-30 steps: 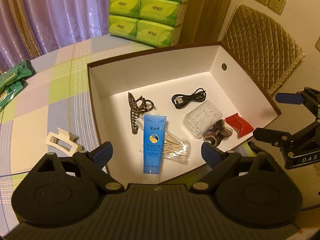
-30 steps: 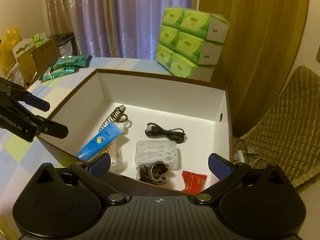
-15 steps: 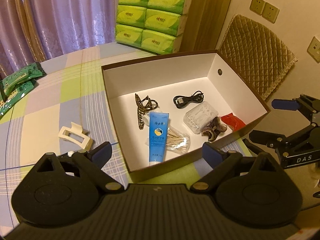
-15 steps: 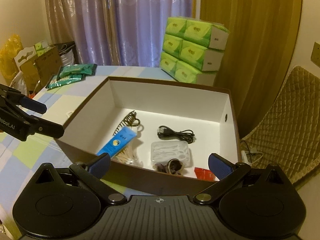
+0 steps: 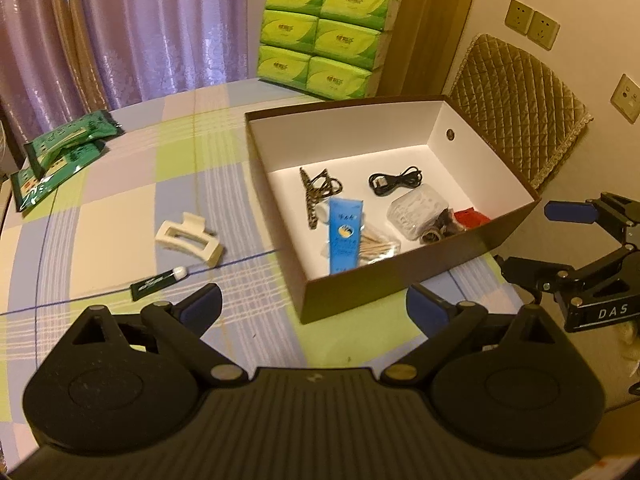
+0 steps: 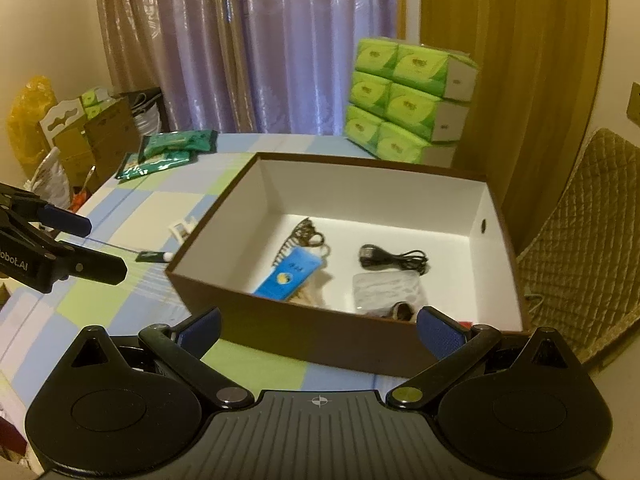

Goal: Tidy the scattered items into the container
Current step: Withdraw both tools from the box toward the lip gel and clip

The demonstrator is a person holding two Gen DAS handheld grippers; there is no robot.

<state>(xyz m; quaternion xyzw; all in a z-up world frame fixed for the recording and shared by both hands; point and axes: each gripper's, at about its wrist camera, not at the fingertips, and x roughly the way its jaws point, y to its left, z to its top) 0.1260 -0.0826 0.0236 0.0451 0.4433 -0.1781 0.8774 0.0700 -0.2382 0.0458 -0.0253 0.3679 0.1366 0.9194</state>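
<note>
A brown box with white inside (image 5: 400,280) (image 6: 296,332) stands on the checked tablecloth. In it lie a blue tube (image 5: 343,236) (image 6: 289,274), a patterned hair claw (image 5: 314,196), a black cable (image 5: 394,181) (image 6: 394,259), a clear case (image 5: 416,210), cotton swabs (image 5: 378,246), hair ties and a red packet (image 5: 472,218). Left of the box, on the cloth, lie a cream hair claw (image 5: 188,236) (image 6: 182,227) and a small dark green tube with a white cap (image 5: 158,282) (image 6: 154,257). My left gripper (image 5: 312,308) is open and empty, near the box's front corner. My right gripper (image 6: 318,326) is open and empty, before the box's near wall.
Stacked green tissue packs (image 5: 328,36) (image 6: 404,100) stand behind the box. Green wipe packets (image 5: 60,152) (image 6: 168,152) lie at the far left of the table. A quilted chair back (image 5: 520,104) stands to the right. Bags and cartons (image 6: 80,132) crowd beyond the table's left edge.
Both grippers have pulled back and up from the box, so more table shows. The cream hair claw and the small green tube have come into fuller view. Both grippers stay open.
</note>
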